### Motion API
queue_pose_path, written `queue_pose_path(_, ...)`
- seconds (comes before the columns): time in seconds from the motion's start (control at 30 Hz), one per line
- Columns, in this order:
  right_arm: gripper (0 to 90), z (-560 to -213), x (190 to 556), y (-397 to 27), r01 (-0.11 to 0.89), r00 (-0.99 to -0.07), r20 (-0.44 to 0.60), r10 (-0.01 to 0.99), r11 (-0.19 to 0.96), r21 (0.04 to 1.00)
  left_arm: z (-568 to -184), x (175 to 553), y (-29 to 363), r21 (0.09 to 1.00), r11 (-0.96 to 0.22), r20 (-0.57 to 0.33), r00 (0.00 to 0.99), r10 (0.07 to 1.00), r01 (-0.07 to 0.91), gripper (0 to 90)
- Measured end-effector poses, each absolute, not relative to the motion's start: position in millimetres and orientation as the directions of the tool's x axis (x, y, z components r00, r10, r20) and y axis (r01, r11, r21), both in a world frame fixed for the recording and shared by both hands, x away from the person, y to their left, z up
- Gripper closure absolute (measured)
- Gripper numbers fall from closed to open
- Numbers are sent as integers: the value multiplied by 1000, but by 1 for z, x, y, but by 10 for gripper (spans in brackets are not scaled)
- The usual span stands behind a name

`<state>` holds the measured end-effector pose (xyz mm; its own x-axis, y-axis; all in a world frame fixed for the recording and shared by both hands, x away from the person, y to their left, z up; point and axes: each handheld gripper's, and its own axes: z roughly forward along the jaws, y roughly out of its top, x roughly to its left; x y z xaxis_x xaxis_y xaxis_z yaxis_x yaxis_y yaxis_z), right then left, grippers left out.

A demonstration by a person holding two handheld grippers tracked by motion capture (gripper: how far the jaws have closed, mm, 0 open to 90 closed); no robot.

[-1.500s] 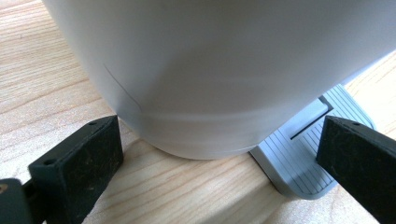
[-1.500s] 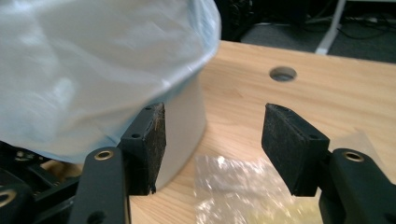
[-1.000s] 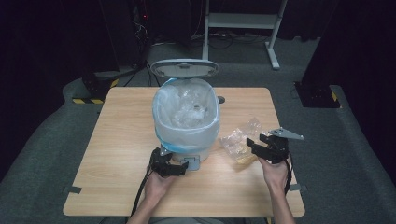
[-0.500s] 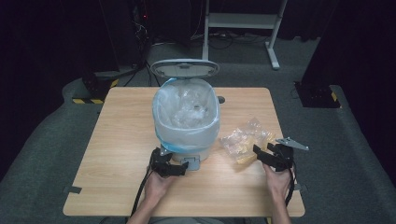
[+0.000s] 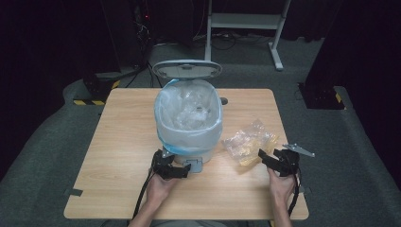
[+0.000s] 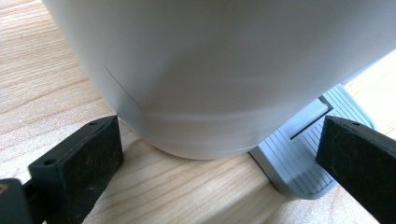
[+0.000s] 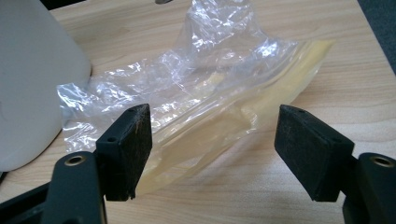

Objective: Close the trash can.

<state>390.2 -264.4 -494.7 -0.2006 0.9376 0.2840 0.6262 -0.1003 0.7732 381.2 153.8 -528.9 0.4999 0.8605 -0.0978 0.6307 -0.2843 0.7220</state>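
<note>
A white pedal bin [image 5: 189, 142] with a clear liner stands mid-table, its lid [image 5: 187, 69] raised. My left gripper [image 5: 178, 170] sits at the bin's base [image 6: 210, 70], open, one jaw beside the bin's foot and the other over the grey pedal [image 6: 299, 154]. A crumpled clear and yellowish plastic bag [image 5: 248, 142] lies on the table right of the bin. My right gripper [image 5: 265, 158] is low at the bag's near edge. Its jaws have just been opening and stand wide, with the bag [image 7: 205, 93] lying between and beyond them, untouched by the pads [image 7: 133, 149].
The wooden table [image 5: 123, 142] has bare wood left of the bin and along the front edge. The bin wall [image 7: 32, 84] is close on the right gripper's left. Behind the table stand a white desk frame [image 5: 246, 23] and dark equipment on grey carpet.
My right gripper has come down and back toward the table's front edge, its jaws spreading wider. The bag now rests on the wood. The left gripper and bin have stayed put.
</note>
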Motion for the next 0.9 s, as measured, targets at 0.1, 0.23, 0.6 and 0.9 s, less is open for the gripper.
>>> queue_pose_path(0.1,279,-499,393,-265,633,-184,297,937,-118,765,-529,381,154,722,-285,-97,500,861,631,5)
queue_pose_path(0.23,288,-504,396,-265,647,-167,307,937,-131,751,-529,381,154,722,-285,-96,500,861,630,5)
queue_pose_path(0.6,301,-509,403,-267,656,-135,349,927,-180,733,-529,381,154,722,-285,-96,499,861,630,5)
queue_pose_path(0.9,264,-508,403,-265,640,-126,350,928,-193,743,-529,381,154,722,-285,-96,499,861,630,4)
